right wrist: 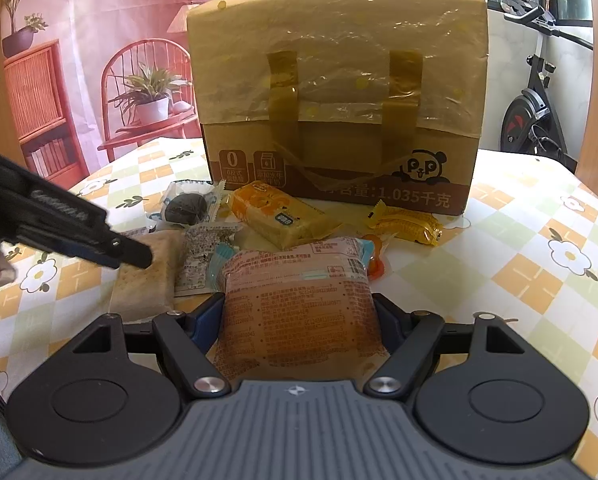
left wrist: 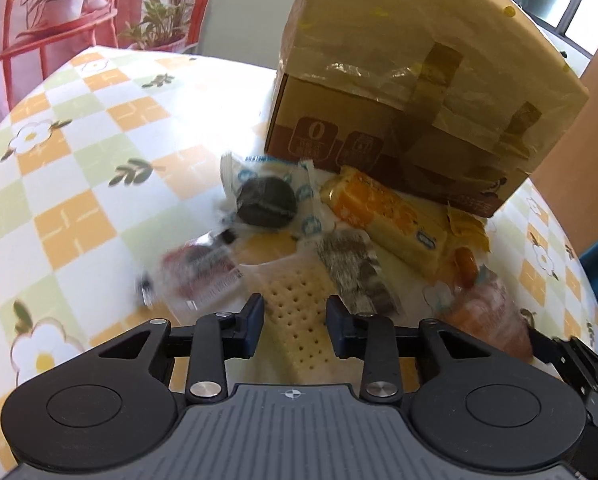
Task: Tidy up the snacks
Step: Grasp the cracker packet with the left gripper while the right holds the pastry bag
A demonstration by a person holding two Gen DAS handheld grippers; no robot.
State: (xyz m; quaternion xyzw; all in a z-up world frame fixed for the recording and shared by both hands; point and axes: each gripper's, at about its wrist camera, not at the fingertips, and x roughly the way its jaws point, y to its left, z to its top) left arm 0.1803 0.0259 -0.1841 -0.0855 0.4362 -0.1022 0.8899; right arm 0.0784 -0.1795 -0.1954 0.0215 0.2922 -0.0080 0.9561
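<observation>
A: Nearest the right wrist camera, the right gripper point(right wrist: 299, 320) is seen clamped on an orange packet point(right wrist: 299, 312); both pads are pressed against the packet's sides. The packet's printed back is turned up.

B: Left gripper point(left wrist: 295, 330)?

A: Its fingers point(left wrist: 253, 326) are set either side of a dotted cracker pack point(left wrist: 299, 320), at the pack's edges. The jaws are drawn in about as far as they go, so the cracker pack is recorded as grasped. In the right view the left gripper's tip point(right wrist: 135, 254) is seen resting on the same cracker pack point(right wrist: 147, 276).

B: Remaining snacks?

A: All are lain on the checked tablecloth point(left wrist: 79, 152), in front of a taped cardboard box point(right wrist: 339, 100). A dark round biscuit point(left wrist: 265, 204) in a clear wrapper is placed near the box's left corner. A yellow-orange cake bar point(left wrist: 383, 220) is found just beside it, near the box front. A grey speckled sachet point(left wrist: 353, 272) is lain between bar and cracker pack. A red-black packet point(left wrist: 203, 276) is blurred at left. A small yellow packet point(right wrist: 409, 226) is noted at right, near the box.

B: Box closed?

A: It cannot be told; a yellow sheet is taped over the top.
</observation>
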